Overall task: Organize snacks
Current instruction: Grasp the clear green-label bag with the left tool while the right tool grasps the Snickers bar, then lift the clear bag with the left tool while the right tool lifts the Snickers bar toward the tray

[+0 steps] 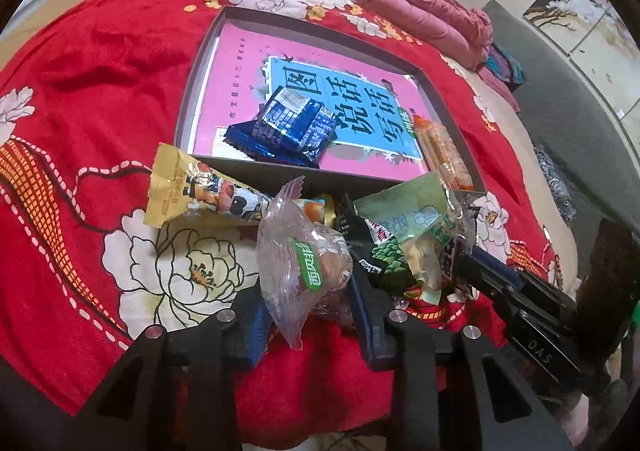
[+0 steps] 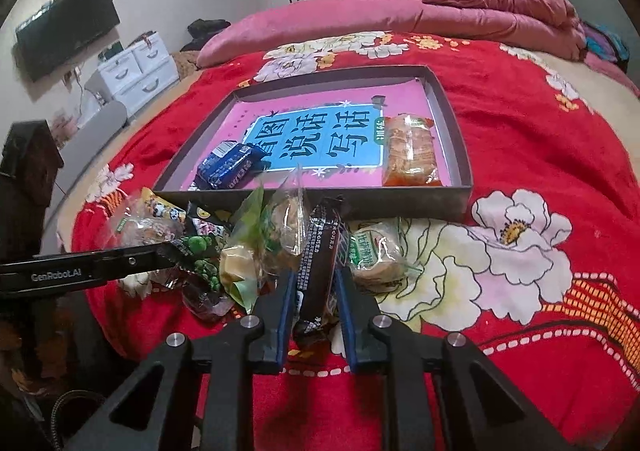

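The right gripper (image 2: pixel 312 291) has its jaws narrowed onto a long dark brown foil-wrapped snack bar (image 2: pixel 318 267), gripped across its width near the lower end. The bar's long axis runs straight ahead along the fingers, pointing at the near wall of the shallow grey cardboard box lid (image 2: pixel 456 139) that lies on the red flowered blanket (image 2: pixel 520 131) of the bed. So the box lies directly forward of these jaws, just past the heap of loose snacks. A lift over the near wall and a short push forward looks like all that the move needs.

The left gripper (image 1: pixel 308 291) has its jaws closed around a clear plastic packet with a round bun and green label (image 1: pixel 308 263). From there the box lies ahead and slightly right. The grip looks firm, though crinkled film hides the contact.

Already inside the box, on a pink and blue book cover, lie blue foil biscuit packs (image 2: pixel 228 167) at the near left and a clear pack of orange crackers (image 2: pixel 410 149) at the right. The middle of the near edge is free, and the right gripper seems nearer to it.
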The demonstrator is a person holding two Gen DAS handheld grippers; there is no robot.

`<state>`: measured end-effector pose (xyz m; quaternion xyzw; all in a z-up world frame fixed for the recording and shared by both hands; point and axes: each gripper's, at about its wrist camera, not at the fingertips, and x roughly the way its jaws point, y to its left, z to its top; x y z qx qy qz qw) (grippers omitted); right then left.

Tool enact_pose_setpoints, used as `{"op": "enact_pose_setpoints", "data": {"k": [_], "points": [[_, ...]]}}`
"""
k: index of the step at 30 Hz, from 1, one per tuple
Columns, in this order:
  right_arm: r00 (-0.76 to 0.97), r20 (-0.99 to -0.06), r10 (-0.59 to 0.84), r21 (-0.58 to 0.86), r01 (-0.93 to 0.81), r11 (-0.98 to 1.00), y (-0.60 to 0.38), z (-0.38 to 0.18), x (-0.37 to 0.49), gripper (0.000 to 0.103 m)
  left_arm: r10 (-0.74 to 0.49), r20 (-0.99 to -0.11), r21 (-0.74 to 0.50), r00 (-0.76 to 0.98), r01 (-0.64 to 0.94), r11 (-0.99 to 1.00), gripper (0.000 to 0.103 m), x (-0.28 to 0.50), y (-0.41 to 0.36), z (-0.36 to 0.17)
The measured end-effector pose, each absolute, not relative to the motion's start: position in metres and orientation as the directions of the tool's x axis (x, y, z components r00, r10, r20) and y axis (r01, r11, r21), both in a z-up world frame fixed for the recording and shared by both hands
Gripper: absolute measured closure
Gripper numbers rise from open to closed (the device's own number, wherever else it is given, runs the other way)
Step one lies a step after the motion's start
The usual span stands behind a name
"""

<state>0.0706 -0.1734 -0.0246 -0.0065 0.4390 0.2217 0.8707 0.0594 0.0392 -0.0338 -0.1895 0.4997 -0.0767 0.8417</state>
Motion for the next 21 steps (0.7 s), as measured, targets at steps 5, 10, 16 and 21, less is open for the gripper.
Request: {"op": "enact_pose_setpoints", "data": {"k": [5,10,16,21], "points": [[0.536,-0.774,0.337,0.127,-0.39,0.912,-0.164,-0.026,0.075,0.078,-0.318,-0.815,-0.397,0.485,-0.067,0.916,0.067,0.06,0.04,-0.037],[0.544,-0.784,0.299,0.083,-0.386,0.919,-0.154,-0.03,0.081,0.073,-0.316,-0.819,-0.398,0.479,-0.076,0.914,0.067,0.061,0.04,-0.041],[0.55,-0.791,0.268,0.028,-0.406,0.914,-0.142,-0.036,0.089,0.074,-0.316,-0.823,-0.4,0.473,-0.086,0.913,0.067,0.063,0.041,-0.044],[0.525,-0.794,0.306,0.074,-0.417,0.906,-0.149,-0.036,0.093,0.079,-0.322,-0.816,-0.407,0.48,-0.082,0.91,0.068,0.064,0.043,-0.044]]}}
